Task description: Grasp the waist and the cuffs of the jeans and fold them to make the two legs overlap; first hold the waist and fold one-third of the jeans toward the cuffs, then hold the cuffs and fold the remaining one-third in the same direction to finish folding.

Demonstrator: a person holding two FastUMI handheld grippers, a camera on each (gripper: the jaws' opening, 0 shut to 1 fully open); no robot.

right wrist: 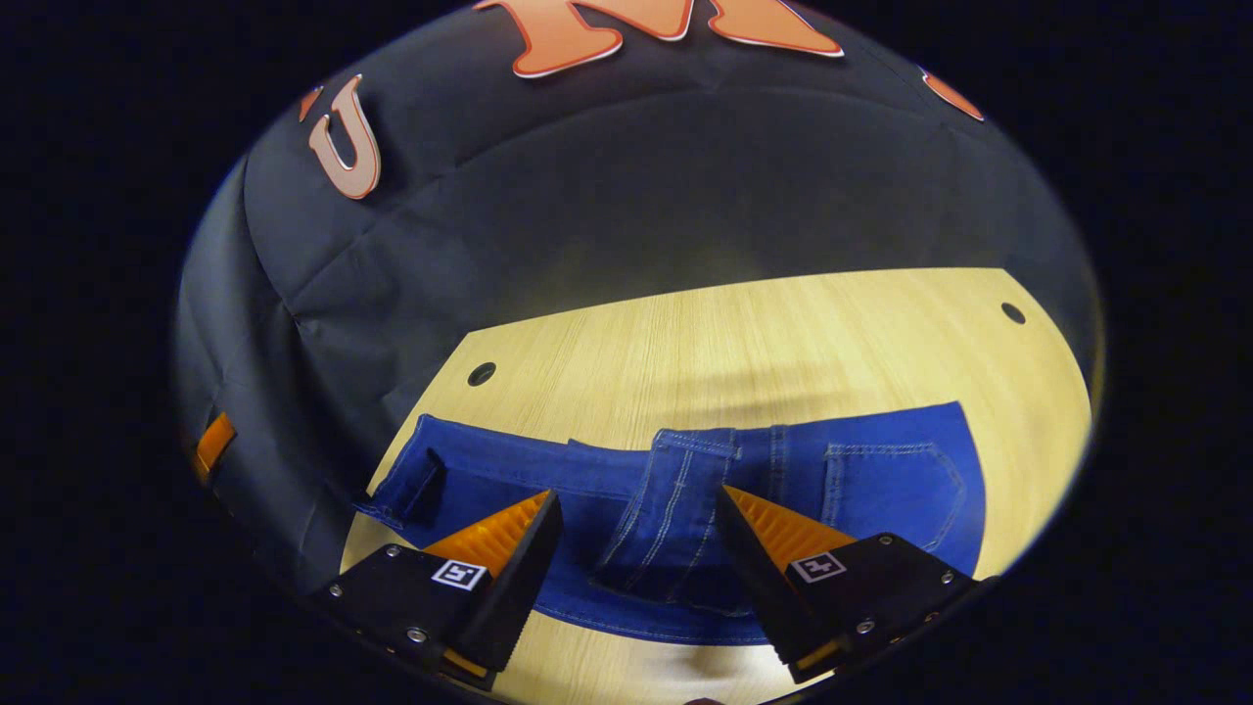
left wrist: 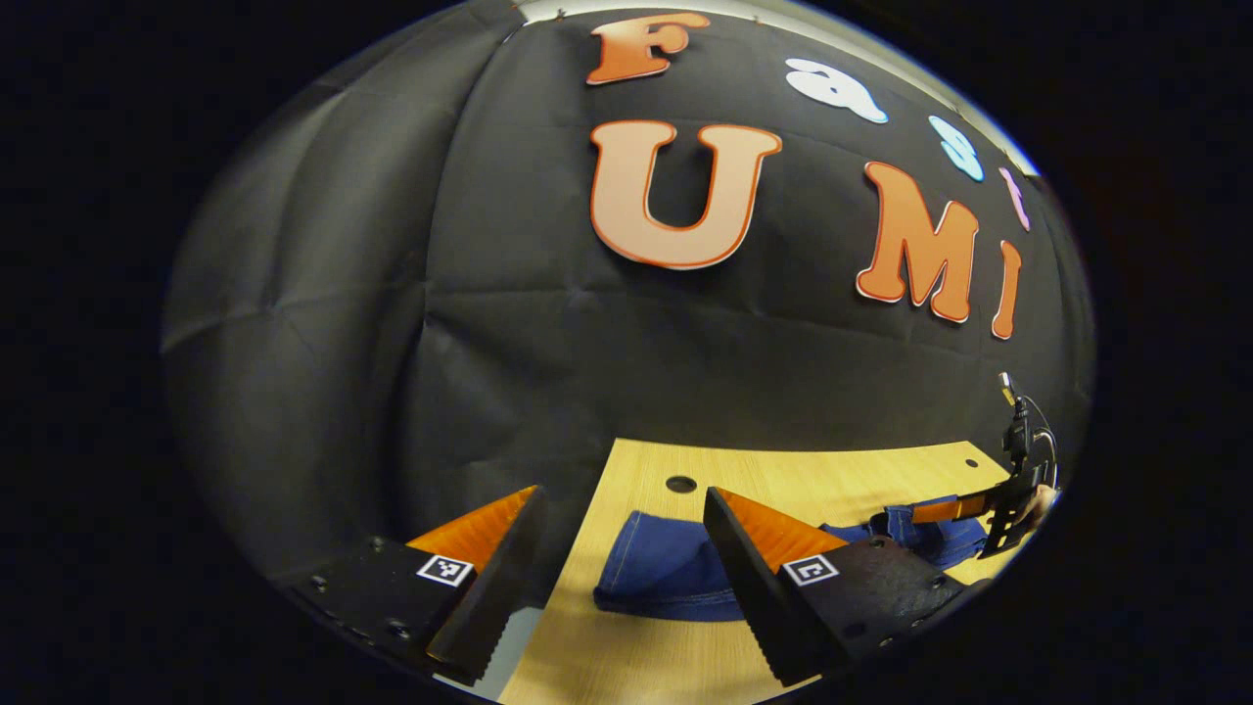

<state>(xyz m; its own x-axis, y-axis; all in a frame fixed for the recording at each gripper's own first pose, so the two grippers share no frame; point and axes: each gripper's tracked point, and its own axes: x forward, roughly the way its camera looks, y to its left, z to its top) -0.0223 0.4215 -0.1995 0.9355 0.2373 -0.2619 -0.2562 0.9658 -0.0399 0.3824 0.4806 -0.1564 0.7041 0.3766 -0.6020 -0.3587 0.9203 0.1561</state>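
The jeans (right wrist: 685, 490) lie flat across the near part of a pale wooden table (right wrist: 783, 333), spread from left to right in the right gripper view. The waist end with a stitched back pocket (right wrist: 896, 485) is at the right, a folded flap of denim with double seams (right wrist: 675, 509) sits over the middle, and the cuff end (right wrist: 411, 485) reaches the left edge of the table, its corner slightly turned up. In the left gripper view the same jeans (left wrist: 666, 568) show as a rounded blue fold near the table's left edge, running off to the right.

The table (left wrist: 832, 470) has small round holes (right wrist: 481, 374) near its far corners. Behind it hangs a creased black cloth wall (left wrist: 440, 323).

The right gripper (right wrist: 636, 548) hovers low over the middle of the jeans, its fingers spread wide with the folded flap between them, not pressing the cloth. The left gripper (left wrist: 622, 578) is held at the table's left end, level and pointing across it, its fingers also wide apart and holding nothing. Far off at the right of the left gripper view, the other gripper (left wrist: 998, 509) reaches in above the denim, a hand (left wrist: 1038, 501) behind it.
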